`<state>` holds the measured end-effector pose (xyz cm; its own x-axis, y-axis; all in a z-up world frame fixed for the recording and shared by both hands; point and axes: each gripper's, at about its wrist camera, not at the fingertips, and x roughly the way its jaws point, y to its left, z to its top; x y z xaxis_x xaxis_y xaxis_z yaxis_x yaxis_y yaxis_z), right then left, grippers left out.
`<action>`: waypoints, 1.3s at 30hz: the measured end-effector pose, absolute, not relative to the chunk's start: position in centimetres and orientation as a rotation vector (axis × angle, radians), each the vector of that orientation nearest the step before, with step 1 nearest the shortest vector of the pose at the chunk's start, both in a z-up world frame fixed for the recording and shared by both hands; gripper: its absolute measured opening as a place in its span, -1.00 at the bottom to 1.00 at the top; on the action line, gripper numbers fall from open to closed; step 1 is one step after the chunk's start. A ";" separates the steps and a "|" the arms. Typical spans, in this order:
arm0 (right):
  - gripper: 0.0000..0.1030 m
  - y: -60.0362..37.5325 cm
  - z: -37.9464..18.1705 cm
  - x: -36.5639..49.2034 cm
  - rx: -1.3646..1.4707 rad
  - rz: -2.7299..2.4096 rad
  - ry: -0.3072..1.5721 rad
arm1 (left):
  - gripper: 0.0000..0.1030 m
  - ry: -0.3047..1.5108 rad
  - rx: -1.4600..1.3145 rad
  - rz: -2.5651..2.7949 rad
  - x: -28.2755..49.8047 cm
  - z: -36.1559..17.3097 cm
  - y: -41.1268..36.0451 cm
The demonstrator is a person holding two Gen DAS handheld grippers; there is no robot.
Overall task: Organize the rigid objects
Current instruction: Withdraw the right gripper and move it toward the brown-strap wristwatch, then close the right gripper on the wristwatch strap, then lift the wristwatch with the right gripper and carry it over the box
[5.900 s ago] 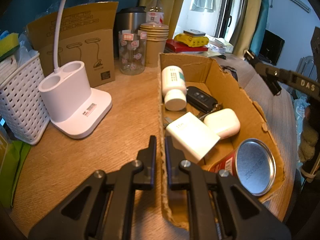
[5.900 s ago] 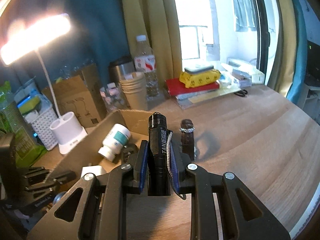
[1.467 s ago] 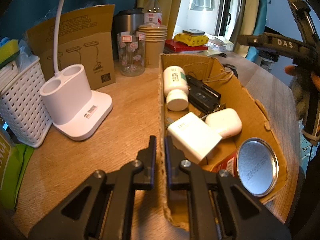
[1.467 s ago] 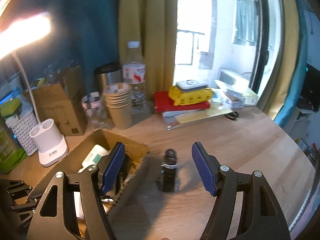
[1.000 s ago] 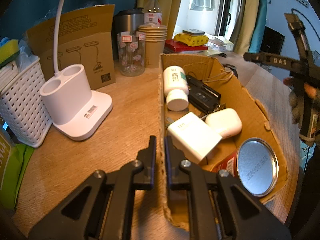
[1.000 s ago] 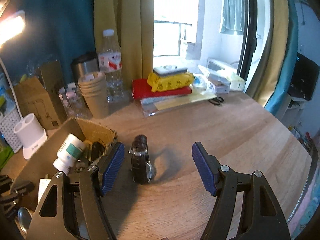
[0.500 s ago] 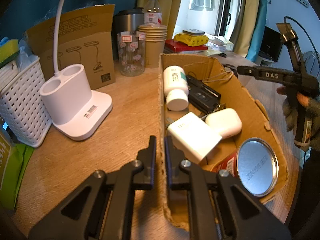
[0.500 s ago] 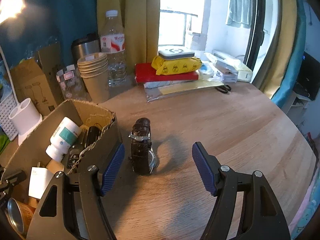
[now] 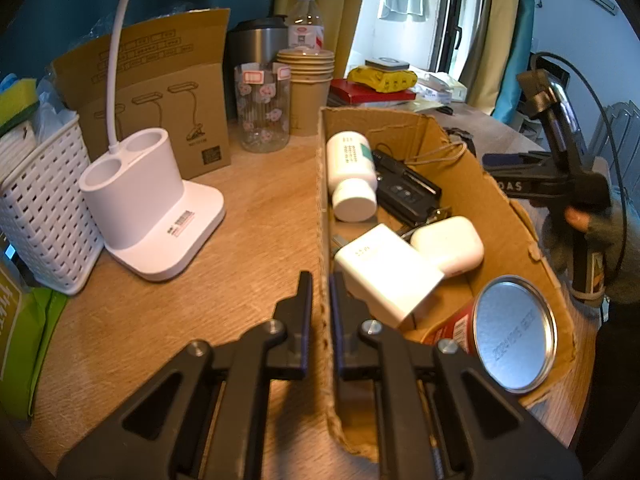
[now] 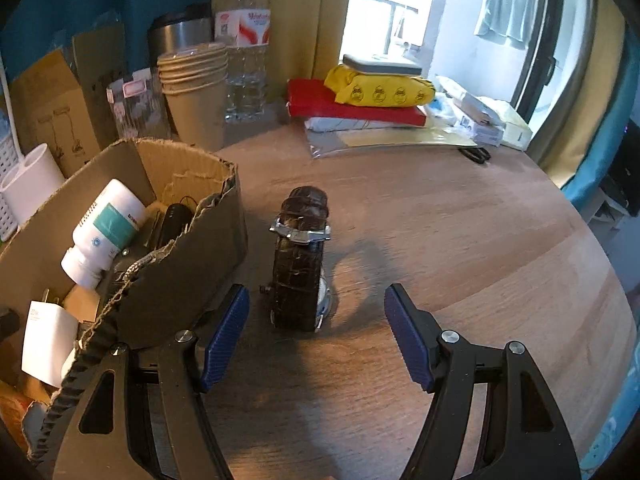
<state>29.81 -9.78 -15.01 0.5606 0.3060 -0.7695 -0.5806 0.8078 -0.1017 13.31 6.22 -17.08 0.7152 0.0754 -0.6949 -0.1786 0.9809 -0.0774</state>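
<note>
Wristwatch on the desk, ahead of the open right claw.

The brown-strapped watch (image 10: 301, 272) stands on the desk (image 10: 460, 232) just outside the cardboard box (image 10: 192, 248). Its strap runs away from the right claw (image 10: 316, 336), left of centre in the gap. That claw's jaws stand apart, empty. The left claw (image 9: 320, 312) is clamped on the box's near wall.

Our left gripper (image 9: 321, 312) sits low and near, angled down, its jaws pinched together. To the right, our gloved hand (image 9: 592, 236) holds the right gripper (image 10: 317, 334), tilted downward with jaws spread wide.
</note>
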 end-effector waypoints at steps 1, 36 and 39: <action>0.42 -9.7 -15.1 29.9 -0.367 0.537 0.825 | -0.81 0.762 -0.143 0.141 13.3 -17.1 6.2; -0.10 -9.8 -16.1 30.9 -0.299 0.563 0.891 | -0.81 0.762 -0.143 0.141 13.3 -17.1 6.2; -0.10 -10.2 -15.7 30.6 -0.284 0.559 0.880 | -0.81 0.762 -0.144 0.141 13.3 -17.1 6.2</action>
